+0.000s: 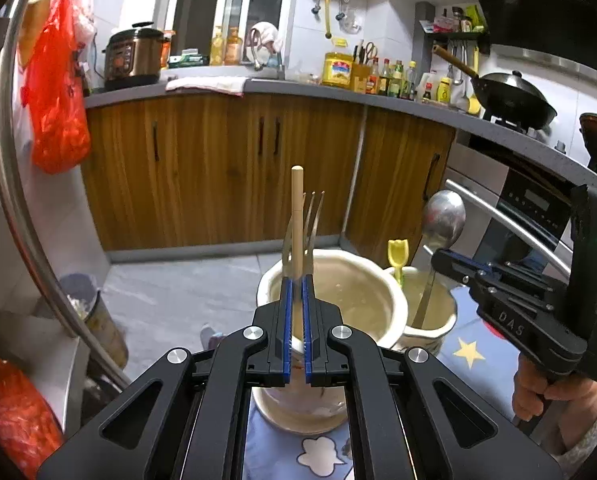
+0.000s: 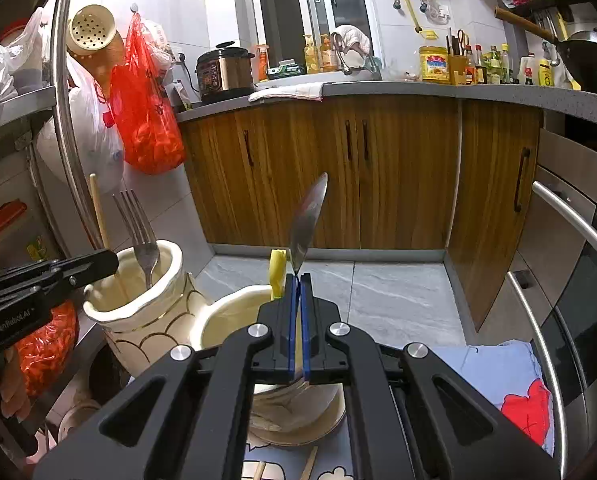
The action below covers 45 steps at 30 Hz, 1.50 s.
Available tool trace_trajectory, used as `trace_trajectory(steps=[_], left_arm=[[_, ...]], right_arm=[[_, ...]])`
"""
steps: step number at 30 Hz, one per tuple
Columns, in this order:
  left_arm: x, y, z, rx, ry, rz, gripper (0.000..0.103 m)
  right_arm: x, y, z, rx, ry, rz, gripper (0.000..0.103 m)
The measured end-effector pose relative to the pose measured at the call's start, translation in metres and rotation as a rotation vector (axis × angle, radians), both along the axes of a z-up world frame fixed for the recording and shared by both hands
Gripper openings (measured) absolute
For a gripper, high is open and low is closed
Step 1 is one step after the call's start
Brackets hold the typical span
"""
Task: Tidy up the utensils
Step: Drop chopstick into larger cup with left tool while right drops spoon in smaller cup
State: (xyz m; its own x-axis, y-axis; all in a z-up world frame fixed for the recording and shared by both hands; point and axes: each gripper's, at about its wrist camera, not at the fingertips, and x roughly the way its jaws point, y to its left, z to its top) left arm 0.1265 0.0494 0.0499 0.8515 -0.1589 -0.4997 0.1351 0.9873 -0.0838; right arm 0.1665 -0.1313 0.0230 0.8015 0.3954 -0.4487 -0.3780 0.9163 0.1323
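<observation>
My left gripper [image 1: 297,280] is shut on a wooden chopstick [image 1: 297,216] and holds it upright over a cream ceramic holder [image 1: 378,300]. A metal fork [image 1: 312,224] stands in that holder just behind the chopstick. My right gripper [image 2: 298,278] is shut on the handle of a metal spoon [image 2: 308,220], bowl up, over a second cream holder [image 2: 226,316] that has a yellow plastic utensil [image 2: 277,272] in it. In the right wrist view the left gripper [image 2: 98,264], chopstick [image 2: 98,212] and fork [image 2: 138,224] show at the first holder [image 2: 138,312].
Both holders stand on a patterned blue cloth [image 1: 470,352]. More wooden sticks [image 2: 310,460] lie on it near the front. A metal shelf rail [image 1: 14,200] and red bags [image 1: 58,92] are at the left. Oven handles [image 2: 558,300] are at the right. Wooden cabinets [image 1: 226,168] stand across the floor.
</observation>
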Motion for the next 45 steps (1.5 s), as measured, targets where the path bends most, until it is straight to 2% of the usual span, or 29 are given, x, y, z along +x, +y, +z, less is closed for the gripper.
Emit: trace_trajectory(steps=[13, 20, 24, 29, 31, 38, 40, 45], left_arm=[[0.006, -0.003, 0.0, 0.024, 0.014, 0.011, 0.005], [0.005, -0.004, 0.0, 0.02, 0.011, 0.019, 0.006], [0.004, -0.004, 0.0, 0.022, 0.013, 0.017, 0.012], [-0.005, -0.006, 0.004, 0.03, 0.013, 0.018, 0.024], [-0.011, -0.007, 0.007, 0.039, 0.012, 0.029, 0.04], [-0.04, -0.005, 0.014, 0.047, 0.007, 0.045, 0.058], [-0.048, -0.004, 0.011, 0.053, 0.017, 0.05, 0.063], [-0.065, -0.005, -0.004, 0.065, 0.072, 0.058, 0.073]], right_arm=[[0.011, -0.003, -0.003, -0.01, 0.021, -0.024, 0.003], [0.016, -0.01, -0.004, 0.015, 0.039, -0.031, 0.004], [0.012, -0.013, -0.002, 0.02, 0.042, -0.035, 0.012], [-0.001, -0.02, 0.005, 0.018, 0.039, -0.039, 0.036], [-0.008, -0.023, 0.007, 0.019, 0.039, -0.035, 0.041], [-0.039, -0.037, 0.003, 0.005, 0.067, -0.025, 0.071], [-0.049, -0.043, -0.002, 0.0, 0.084, -0.029, 0.077], [-0.067, -0.054, -0.019, -0.031, 0.137, -0.049, 0.082]])
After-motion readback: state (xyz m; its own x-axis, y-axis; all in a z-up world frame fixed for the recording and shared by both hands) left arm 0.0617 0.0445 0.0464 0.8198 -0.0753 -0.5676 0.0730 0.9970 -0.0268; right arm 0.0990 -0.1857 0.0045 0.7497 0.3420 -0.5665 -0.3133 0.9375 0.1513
